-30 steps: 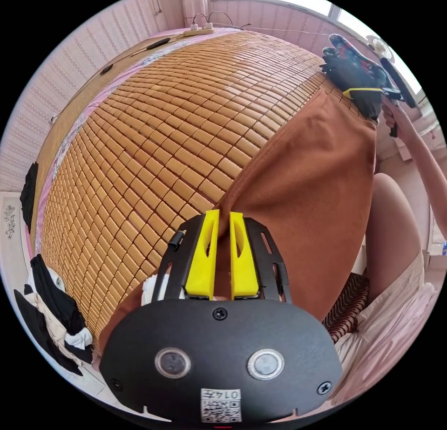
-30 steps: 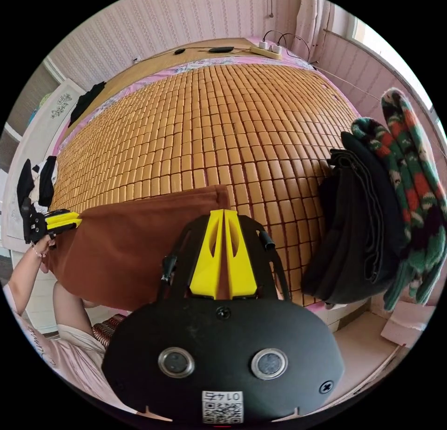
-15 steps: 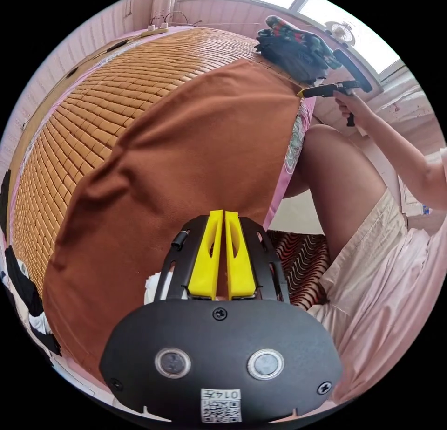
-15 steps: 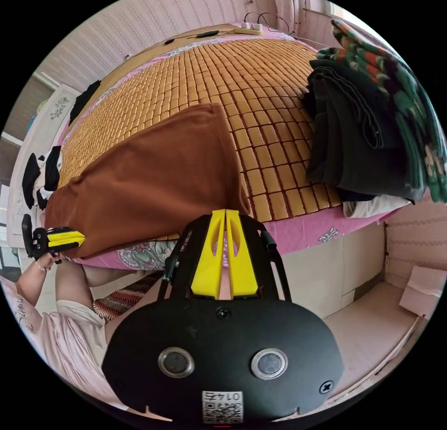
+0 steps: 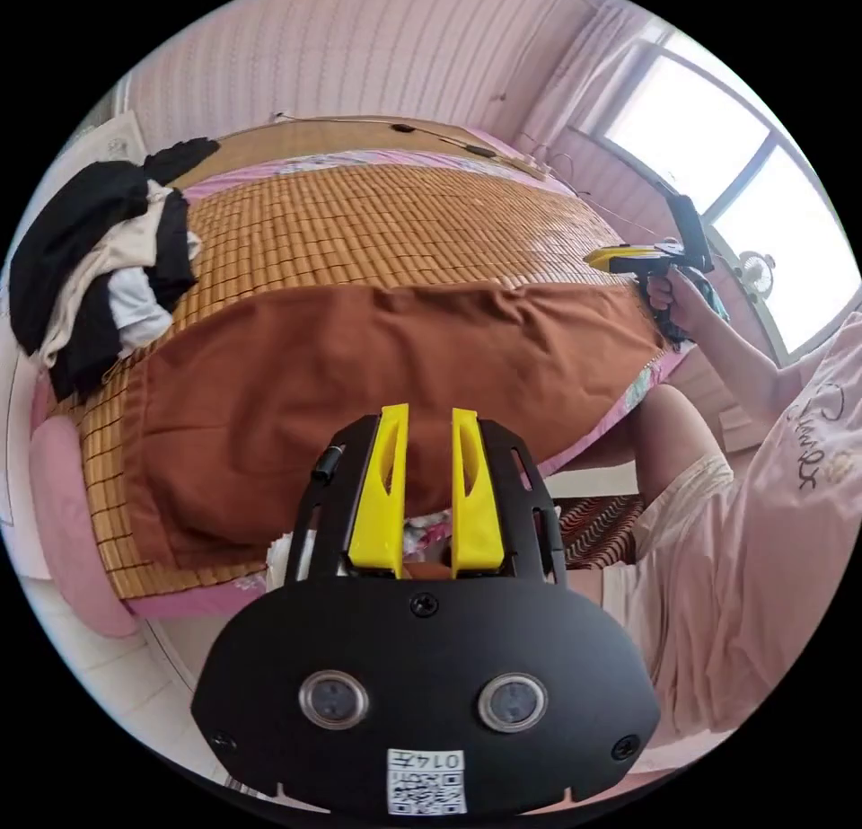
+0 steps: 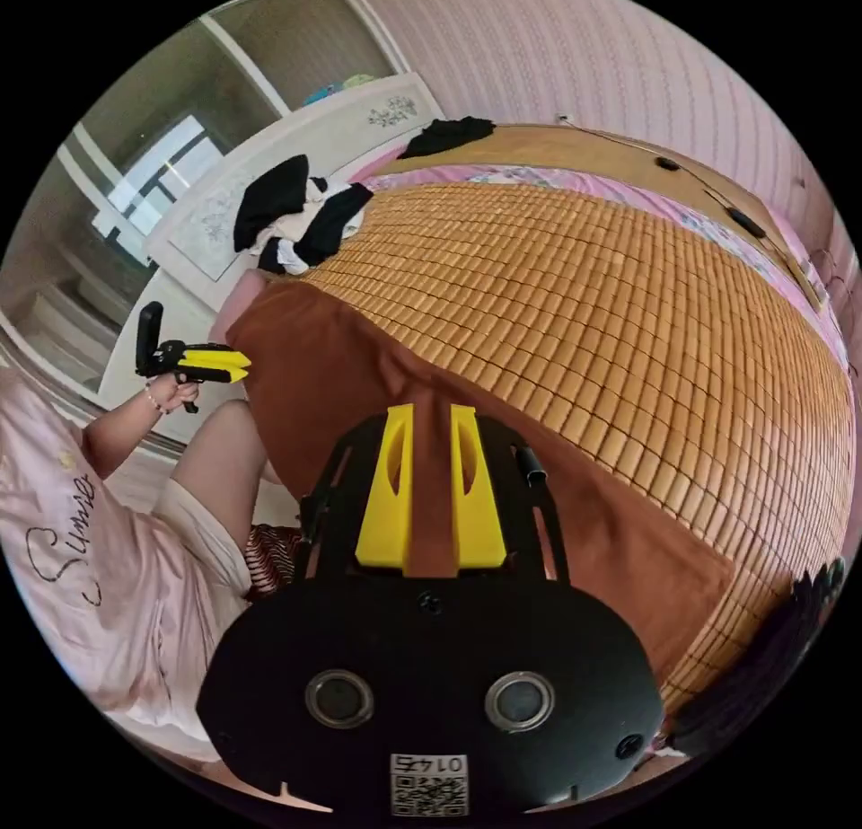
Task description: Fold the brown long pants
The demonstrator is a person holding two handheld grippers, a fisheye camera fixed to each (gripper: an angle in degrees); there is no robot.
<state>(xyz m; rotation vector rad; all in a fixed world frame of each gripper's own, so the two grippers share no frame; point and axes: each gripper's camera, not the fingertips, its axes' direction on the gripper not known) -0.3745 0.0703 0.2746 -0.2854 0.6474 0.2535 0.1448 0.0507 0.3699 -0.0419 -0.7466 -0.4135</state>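
Left gripper view, left to right: heap of black and white clothes (image 5: pixel 99 254) at the far corner of the tan woven bamboo bed mat (image 5: pixel 377 227). Brown long pants (image 5: pixel 359 371) lie flat in one long folded band along the mat's near edge, one end near the heap, the other by the person's hand. Left gripper (image 5: pixel 426 488): yellow jaws spread, nothing between them, held off the bed edge just short of the cloth. Right gripper (image 5: pixel 620 256) hovers beyond the band's far end; cannot tell from here how its jaws stand.

Right gripper view: the jaws of the right gripper (image 6: pixel 429 486) stand apart, empty, above the pants.

Handling, as a guess: soft, light, limp cloth, matte, unlikely to slip; sags wherever unsupported. Best taken at the two end corners, both layers pinched together.

Hard to make out: waistband versus cuffs, number of layers. The gripper body covers the near hem. Dark folded pile (image 6: pixel 772 649) cut off at the frame edge.
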